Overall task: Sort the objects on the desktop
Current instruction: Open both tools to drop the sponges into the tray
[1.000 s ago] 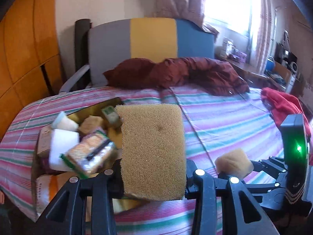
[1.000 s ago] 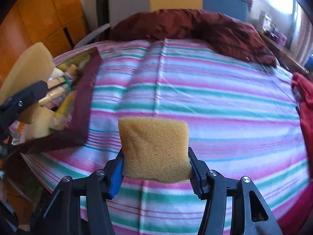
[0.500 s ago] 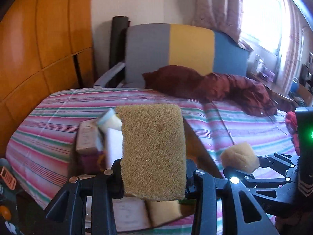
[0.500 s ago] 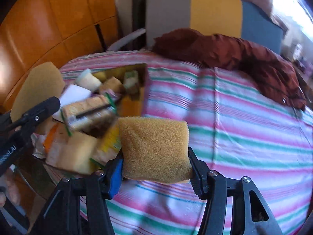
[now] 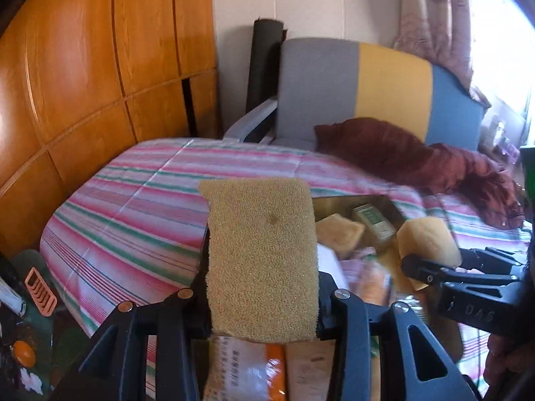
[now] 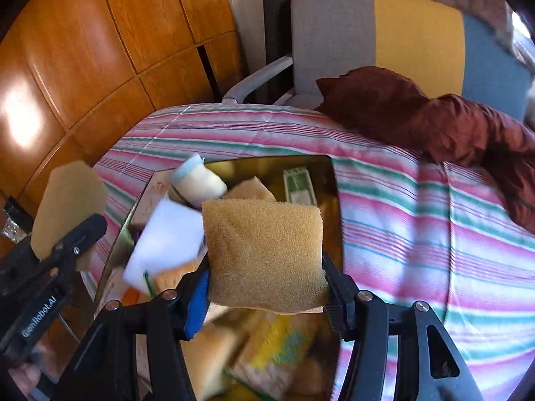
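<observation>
My left gripper [image 5: 262, 295] is shut on a tall tan sponge [image 5: 260, 254] and holds it upright above the striped bed [image 5: 133, 220], at the left edge of the open box [image 5: 384, 200]. The right gripper [image 6: 265, 287] is shut on a squarer tan sponge [image 6: 264, 254] directly over that open box [image 6: 321, 163]. Inside the box lie a white block [image 6: 164, 244], a pale roll [image 6: 200, 183], a green carton [image 6: 299, 187] and snack packets [image 6: 267, 351]. Each gripper shows in the other's view: the right gripper [image 5: 431, 260] and the left gripper [image 6: 67, 230].
A maroon quilt [image 6: 434, 120] is bunched at the head of the bed against the grey, yellow and blue headboard [image 6: 384, 36]. Wooden wardrobe panels [image 5: 83, 77] stand on the left. An orange ridged item [image 5: 40, 290] lies on clutter below the bed's left corner.
Both grippers have swung left with their sponges. The right one now hangs over the box instead of bare bedspread; the left one has passed towards the box's left side.
</observation>
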Demonstrator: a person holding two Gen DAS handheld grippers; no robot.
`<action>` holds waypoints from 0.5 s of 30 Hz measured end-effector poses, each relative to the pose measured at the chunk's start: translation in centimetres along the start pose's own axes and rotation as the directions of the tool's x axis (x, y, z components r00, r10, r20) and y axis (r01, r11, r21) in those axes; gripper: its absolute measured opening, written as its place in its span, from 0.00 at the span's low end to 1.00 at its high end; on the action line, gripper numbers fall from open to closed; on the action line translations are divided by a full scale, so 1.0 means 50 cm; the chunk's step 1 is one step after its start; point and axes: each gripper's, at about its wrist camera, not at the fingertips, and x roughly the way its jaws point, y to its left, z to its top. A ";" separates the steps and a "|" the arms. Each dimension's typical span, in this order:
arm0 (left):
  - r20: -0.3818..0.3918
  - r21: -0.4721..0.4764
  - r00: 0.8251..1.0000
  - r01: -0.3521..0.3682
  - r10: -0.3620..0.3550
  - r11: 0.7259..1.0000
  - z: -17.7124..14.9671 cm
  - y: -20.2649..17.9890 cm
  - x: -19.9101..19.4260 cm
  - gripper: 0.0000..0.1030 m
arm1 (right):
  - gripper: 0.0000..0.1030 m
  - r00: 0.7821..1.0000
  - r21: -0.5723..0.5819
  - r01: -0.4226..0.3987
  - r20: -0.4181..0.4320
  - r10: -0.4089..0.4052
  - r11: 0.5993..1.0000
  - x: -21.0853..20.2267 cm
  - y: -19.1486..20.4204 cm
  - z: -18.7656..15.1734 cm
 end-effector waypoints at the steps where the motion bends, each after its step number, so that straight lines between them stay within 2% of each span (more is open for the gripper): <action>1: -0.013 0.002 1.000 -0.010 0.010 1.000 -0.002 0.002 0.014 0.40 | 0.57 1.000 -0.001 -0.001 -0.009 0.001 1.000 0.011 0.003 0.005; 5: -0.100 0.000 0.995 0.007 -0.007 1.000 -0.020 -0.004 0.079 0.40 | 0.58 0.998 -0.006 0.008 -0.056 -0.009 1.000 0.062 0.011 0.014; 7: -0.122 0.007 0.992 0.019 -0.018 1.000 -0.030 -0.015 0.099 0.40 | 0.58 0.996 0.005 0.011 -0.085 -0.011 1.000 0.084 0.008 0.010; 9: -0.137 0.031 0.991 0.005 0.000 0.999 -0.038 -0.027 0.115 0.39 | 0.59 0.995 0.004 0.015 -0.094 -0.015 1.000 0.094 0.001 0.007; 11: -0.168 0.001 0.985 0.029 -0.028 1.000 -0.042 -0.023 0.129 0.39 | 0.60 0.995 0.009 0.010 -0.095 -0.009 1.000 0.095 -0.006 0.004; 14: -0.183 -0.008 0.982 0.055 -0.055 0.998 -0.045 -0.024 0.139 0.42 | 0.63 0.997 0.021 -0.006 -0.074 0.007 1.000 0.085 -0.016 0.006; 15: -0.182 -0.007 0.982 0.052 -0.053 0.999 -0.044 -0.026 0.138 0.47 | 0.68 0.997 0.023 -0.016 -0.070 0.017 1.000 0.083 -0.018 0.008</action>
